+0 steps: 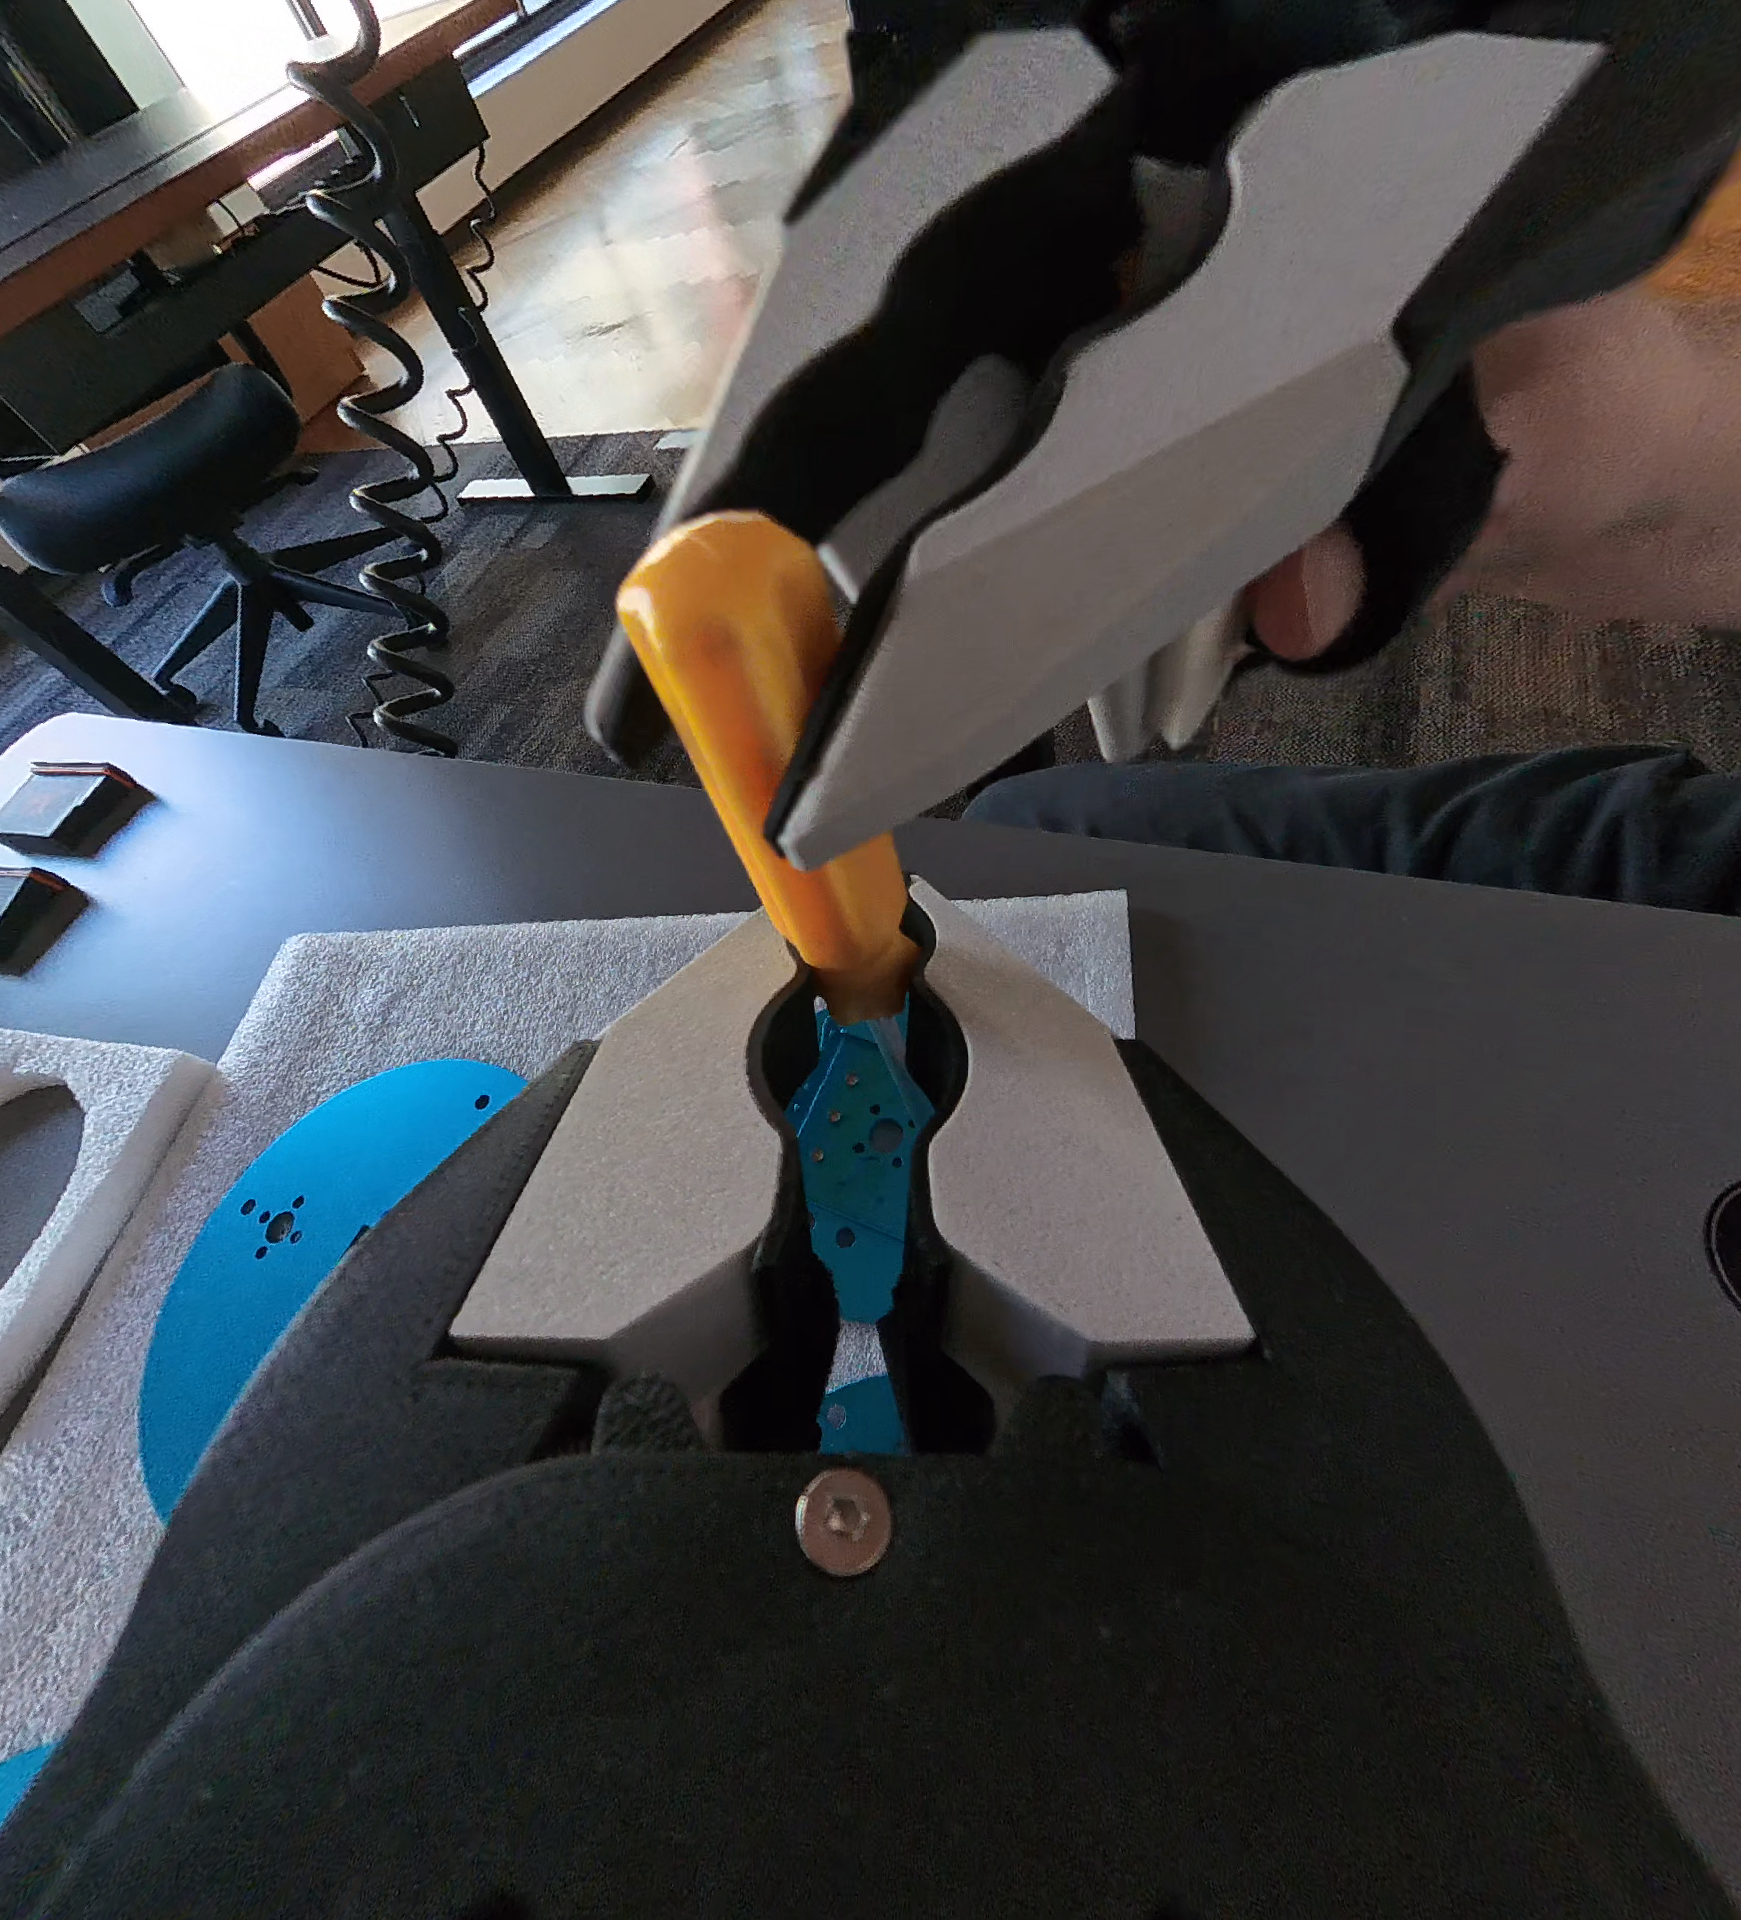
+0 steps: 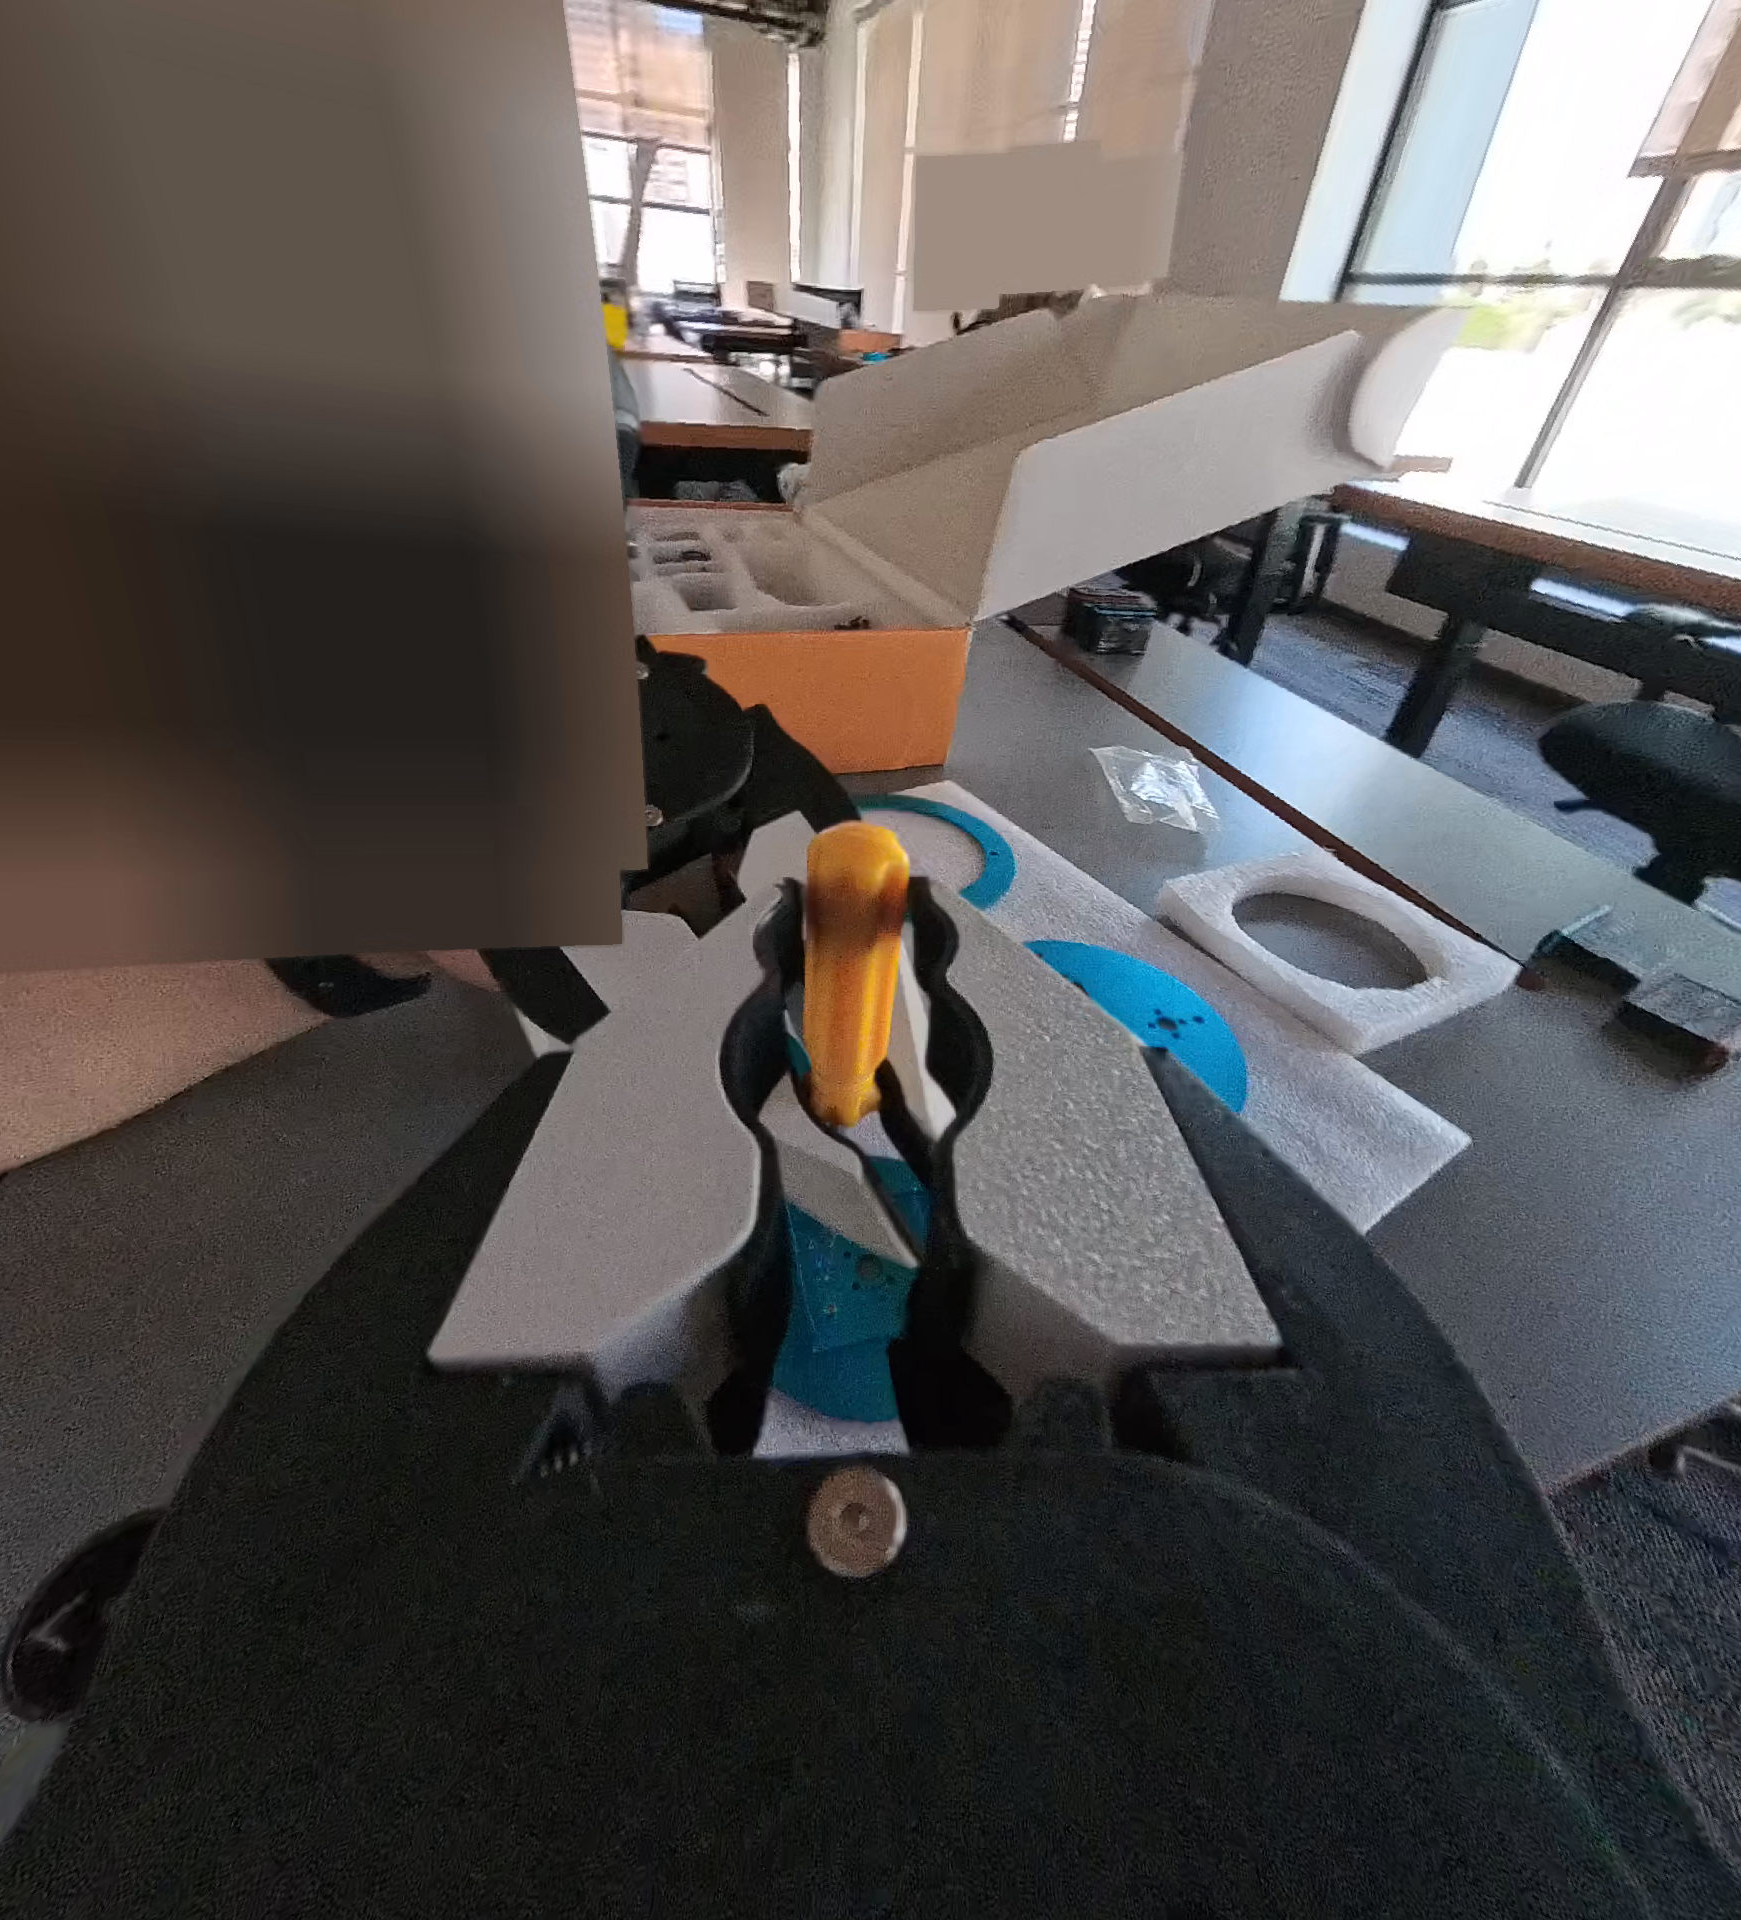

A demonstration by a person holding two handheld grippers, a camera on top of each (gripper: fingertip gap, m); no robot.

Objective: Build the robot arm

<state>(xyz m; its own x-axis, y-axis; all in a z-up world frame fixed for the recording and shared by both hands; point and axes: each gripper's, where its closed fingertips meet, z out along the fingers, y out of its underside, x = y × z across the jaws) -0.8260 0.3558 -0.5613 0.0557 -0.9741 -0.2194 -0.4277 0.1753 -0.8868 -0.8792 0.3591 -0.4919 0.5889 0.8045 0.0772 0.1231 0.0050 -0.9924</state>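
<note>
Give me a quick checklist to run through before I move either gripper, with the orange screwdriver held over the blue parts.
1. Right gripper clamped on the screwdriver handle: ok.
2. Left gripper fingers drawn in around the handle's lower end: ok; whether they press on it: cannot tell.
3. Screwdriver tip seated on the blue bracket: cannot tell, the fingers hide it.
4. Blue disc lying flat on the foam sheet: ok.
5. Plastic bag lying apart from both grippers: ok.
</note>
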